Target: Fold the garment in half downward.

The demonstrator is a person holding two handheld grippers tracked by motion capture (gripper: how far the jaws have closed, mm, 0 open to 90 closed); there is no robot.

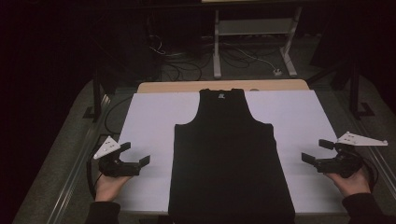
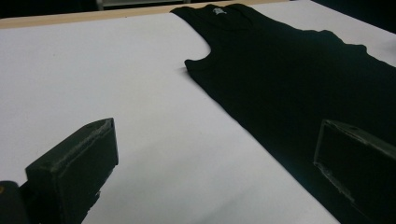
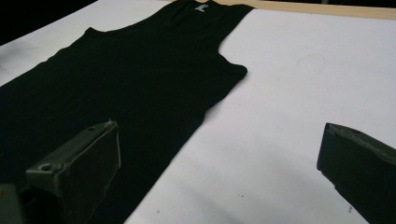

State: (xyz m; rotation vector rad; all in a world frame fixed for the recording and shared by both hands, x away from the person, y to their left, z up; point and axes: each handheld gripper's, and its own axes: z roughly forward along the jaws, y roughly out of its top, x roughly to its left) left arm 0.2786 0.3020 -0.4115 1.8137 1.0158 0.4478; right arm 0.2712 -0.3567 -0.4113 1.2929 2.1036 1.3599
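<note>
Both pairs of jaws stood wide apart with nothing between them: the left gripper (image 1: 138,156) hung just beside the left edge of the black tank top (image 1: 229,158), the right gripper (image 1: 316,151) near its right edge, each held in a hand over the white sheet (image 1: 149,116) and aimed inward. The tank top lay flat and smooth in the middle of the worktop (image 1: 187,87), neck and label toward the far side, hem reaching the near edge. In the left gripper view one jaw sat over the dark cloth (image 2: 289,93) and the other over bare white; the right gripper view mirrored that (image 3: 140,93). From here, a low pinch could catch the sheet along with the fabric, or take only the top layer, so the garment would skew or bunch. Uneven grips on the two sides would drag it off square.
</note>
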